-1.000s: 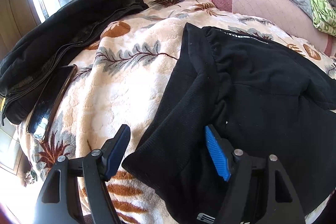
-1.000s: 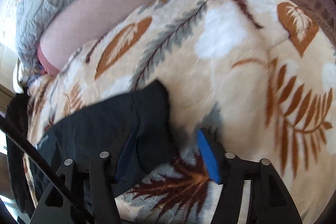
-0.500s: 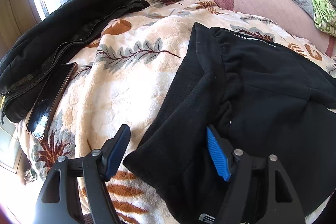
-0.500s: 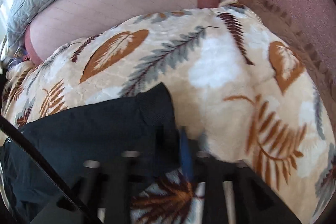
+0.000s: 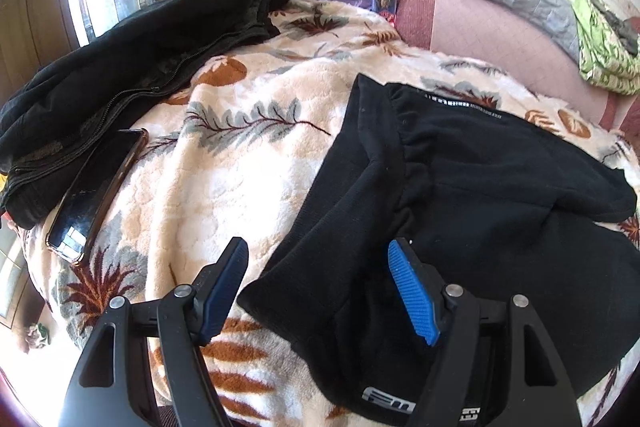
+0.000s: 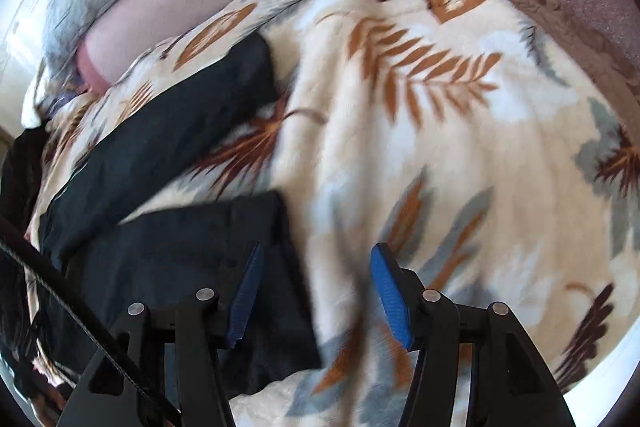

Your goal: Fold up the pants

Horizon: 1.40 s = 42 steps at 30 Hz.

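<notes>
1. Two hand-held grippers, both spread apart, gripping nothing.
2. Left hand-held gripper (image 5: 316,287) hovers over the black pants (image 5: 480,187), which lie on the leafy blanket (image 5: 240,167).
3. Right hand-held gripper (image 6: 316,291) straddles a pants leg edge.
4. Phone (image 5: 96,191) lies left of the pants.

Two matte black hand-held tools, each showing a pair of blue-padded fingers.

The left tool (image 5: 318,285) is showing black triangular finger arms with cut-out openings, each carrying round silver screw heads near the top, and ribbed bright-blue pads (image 5: 412,293) lining the inner faces of the fingers. The right tool (image 6: 314,289) is wearing the same black frame, the same silver screws and blue ribbed pads (image 6: 390,297), somewhat blurred; a thin black cable (image 6: 76,311) is running diagonally across the lower left of its view.
</notes>
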Available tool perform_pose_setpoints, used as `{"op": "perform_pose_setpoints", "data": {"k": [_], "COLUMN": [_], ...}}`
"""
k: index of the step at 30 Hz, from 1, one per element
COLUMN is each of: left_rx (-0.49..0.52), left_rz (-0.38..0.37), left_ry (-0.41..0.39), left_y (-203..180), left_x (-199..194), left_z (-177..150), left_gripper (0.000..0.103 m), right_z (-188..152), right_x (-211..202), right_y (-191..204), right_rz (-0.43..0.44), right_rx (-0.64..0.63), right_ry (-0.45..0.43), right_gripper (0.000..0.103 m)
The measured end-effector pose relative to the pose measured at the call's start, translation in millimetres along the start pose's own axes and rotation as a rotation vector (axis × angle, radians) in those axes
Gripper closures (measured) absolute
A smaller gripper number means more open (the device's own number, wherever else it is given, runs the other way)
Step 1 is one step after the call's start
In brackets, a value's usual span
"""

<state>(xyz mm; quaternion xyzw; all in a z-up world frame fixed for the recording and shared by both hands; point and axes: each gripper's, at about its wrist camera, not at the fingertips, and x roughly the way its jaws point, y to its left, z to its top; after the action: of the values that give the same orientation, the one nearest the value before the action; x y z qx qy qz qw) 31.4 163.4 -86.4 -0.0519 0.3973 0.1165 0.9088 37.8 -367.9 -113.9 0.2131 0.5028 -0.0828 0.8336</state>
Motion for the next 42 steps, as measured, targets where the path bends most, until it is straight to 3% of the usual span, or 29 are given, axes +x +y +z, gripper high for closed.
{"op": "perform_pose_setpoints", "data": {"k": [5, 6, 7, 9, 12, 13, 16, 18, 19, 21, 27, 38, 42], "left_rx": [-0.042, -0.047, -0.049, -0.047, -0.026, -0.016, 0.014, 0.018, 0.015, 0.005, 0.0, 0.001, 0.0], "left_rz": [-0.001, 0.003, 0.01, 0.012, 0.026, 0.031, 0.043, 0.044, 0.044, 0.041, 0.03, 0.028, 0.028], "left_ry": [0.0, 0.001, 0.002, -0.004, -0.012, -0.014, -0.029, -0.036, -0.039, -0.039, -0.032, -0.03, -0.029], "left_y": [8.5, 9.8, 10.4, 10.5, 6.0, 4.6, -0.5, -0.4, 0.2, 1.8, 2.4, 2.5, 1.7], "left_x": [-2.6, -2.4, -2.5, -4.0, -4.1, -4.5, -6.9, -8.8, -9.7, -9.4, -8.4, -8.0, -7.9], "left_z": [1.2, 1.3, 1.1, 0.5, 0.1, -0.5, -2.1, -2.7, -2.8, -2.5, -2.4, -1.9, -2.2], "left_gripper": [0.03, 0.03, 0.03, 0.03, 0.03, 0.03, 0.03, 0.025, 0.024, 0.023, 0.023, 0.023, 0.023], "right_z": [-12.6, -15.3, -18.5, -22.8, -23.9, -21.7, -16.8, -17.9, -20.0, -24.1, -28.6, -32.0, -30.7], "right_x": [15.0, 14.6, 12.8, 5.5, -5.5, -4.7, 8.8, 20.6, 19.4, 16.6, -5.0, -5.4, -8.0], "right_y": [30.9, 39.9, 46.3, 56.1, 56.1, 53.6, 49.6, 51.0, 56.2, 65.4, 55.3, 23.6, 15.4], "right_rz": [-0.108, -0.148, -0.159, -0.201, -0.158, -0.146, -0.109, -0.107, -0.126, -0.132, -0.111, -0.085, -0.06], "right_rx": [-0.138, -0.19, -0.224, -0.281, -0.262, -0.234, -0.178, -0.171, -0.201, -0.253, -0.206, -0.115, -0.109], "right_ry": [-0.002, -0.005, -0.007, -0.024, -0.044, -0.04, -0.021, -0.003, -0.023, -0.035, -0.063, -0.015, -0.007], "right_gripper": [0.041, 0.046, 0.059, 0.062, 0.061, 0.056, 0.054, 0.052, 0.062, 0.091, 0.092, 0.093, 0.085]}}
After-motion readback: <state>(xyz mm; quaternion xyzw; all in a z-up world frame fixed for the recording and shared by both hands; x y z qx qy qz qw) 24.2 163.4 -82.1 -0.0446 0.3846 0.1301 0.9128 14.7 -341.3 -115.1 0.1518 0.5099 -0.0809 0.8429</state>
